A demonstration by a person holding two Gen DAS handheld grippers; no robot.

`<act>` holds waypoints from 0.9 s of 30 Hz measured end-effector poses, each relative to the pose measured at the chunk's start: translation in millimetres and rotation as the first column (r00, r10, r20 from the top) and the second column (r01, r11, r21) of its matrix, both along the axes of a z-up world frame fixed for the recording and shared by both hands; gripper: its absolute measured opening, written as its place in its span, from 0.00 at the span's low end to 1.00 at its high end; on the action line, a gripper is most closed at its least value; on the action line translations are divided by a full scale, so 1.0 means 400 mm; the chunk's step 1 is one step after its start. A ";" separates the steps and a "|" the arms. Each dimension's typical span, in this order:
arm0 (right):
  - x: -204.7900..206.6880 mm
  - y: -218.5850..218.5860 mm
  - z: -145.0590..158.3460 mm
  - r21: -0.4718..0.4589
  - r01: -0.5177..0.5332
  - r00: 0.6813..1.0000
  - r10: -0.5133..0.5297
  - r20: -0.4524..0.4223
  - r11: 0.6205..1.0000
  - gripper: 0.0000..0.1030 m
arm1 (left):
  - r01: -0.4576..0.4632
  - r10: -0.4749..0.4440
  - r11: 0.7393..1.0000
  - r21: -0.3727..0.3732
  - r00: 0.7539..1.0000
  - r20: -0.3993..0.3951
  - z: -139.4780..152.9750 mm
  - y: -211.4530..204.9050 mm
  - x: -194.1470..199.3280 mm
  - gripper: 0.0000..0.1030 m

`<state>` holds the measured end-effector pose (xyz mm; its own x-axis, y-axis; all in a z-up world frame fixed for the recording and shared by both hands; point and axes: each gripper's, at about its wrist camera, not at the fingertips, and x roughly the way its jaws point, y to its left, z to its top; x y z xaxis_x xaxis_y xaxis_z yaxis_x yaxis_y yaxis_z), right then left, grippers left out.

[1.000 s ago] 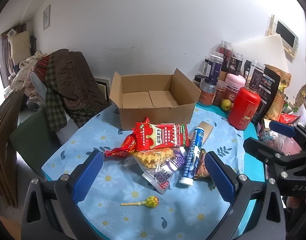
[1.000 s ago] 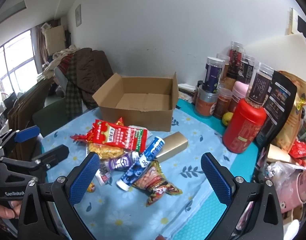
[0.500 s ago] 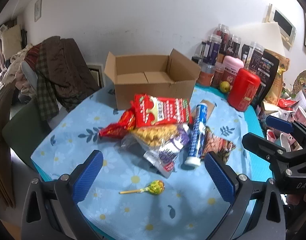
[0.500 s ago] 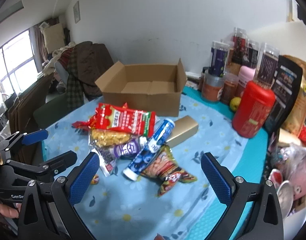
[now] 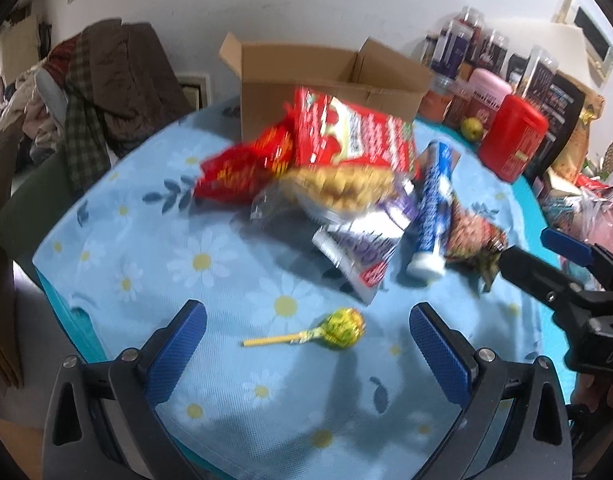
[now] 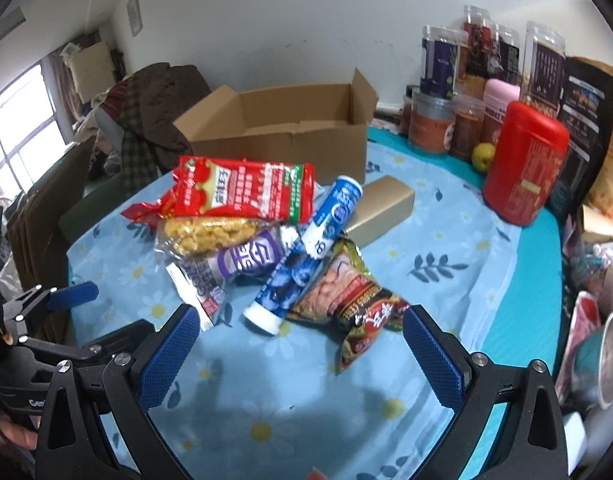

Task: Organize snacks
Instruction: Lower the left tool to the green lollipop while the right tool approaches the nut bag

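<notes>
Counted one open cardboard box [image 6: 290,136] at the back of the daisy tablecloth [image 6: 446,248]. Before it, heaped: two red packets [image 6: 246,194], one yellow snack bag [image 6: 210,234], one purple wrapper [image 6: 234,264], one blue tube [image 6: 306,252], one gold box [image 6: 380,210], one peanut bag [image 6: 350,296]. Apart, nearer: one lollipop [image 5: 342,328]. Left gripper [image 5: 306,332] spread wide above the lollipop, holding nothing; right gripper [image 6: 298,342] likewise spread, empty.

Left wrist view motion-blurred: print on red snack bag [image 5: 352,136] unreadable, jar labels [image 5: 486,52] smeared. Gold box [image 6: 380,210] partly hidden behind blue tube [image 6: 306,256]. Purple packet [image 6: 230,264] tucked under yellow snack bag [image 6: 210,234]. Cardboard box [image 6: 282,136] floor mostly hidden by front wall. Metal cup [image 6: 612,360] cut off at right edge. Left claw [image 5: 304,354] base cropped by bottom edge.
</notes>
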<state>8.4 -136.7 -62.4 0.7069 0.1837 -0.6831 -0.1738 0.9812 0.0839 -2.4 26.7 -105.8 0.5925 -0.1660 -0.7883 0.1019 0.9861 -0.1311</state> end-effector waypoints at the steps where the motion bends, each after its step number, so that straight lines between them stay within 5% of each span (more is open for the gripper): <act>1: 0.002 -0.002 -0.004 0.002 0.002 1.000 -0.002 -0.003 1.000 1.00 | -0.002 0.002 1.000 -0.003 1.000 -0.016 -0.013 0.001 0.002 1.00; 15: 0.008 -0.012 -0.058 0.003 0.043 0.997 -0.042 -0.057 0.999 1.00 | -0.033 0.034 0.999 0.012 0.996 -0.082 -0.098 -0.005 0.031 0.96; 18: 0.007 -0.015 -0.060 -0.004 0.050 0.997 -0.050 -0.057 0.999 1.00 | -0.030 0.031 0.999 0.024 0.998 -0.054 -0.093 -0.015 0.032 0.77; 20: 0.007 -0.018 -0.063 -0.005 0.054 0.997 -0.054 -0.058 0.999 1.00 | -0.021 0.023 0.999 0.029 0.999 -0.046 -0.090 -0.018 0.034 0.56; 27: 0.016 -0.033 -0.069 0.005 0.063 0.996 -0.063 -0.070 0.998 1.00 | 0.031 -0.031 0.999 -0.014 0.999 -0.035 -0.083 -0.027 0.031 0.28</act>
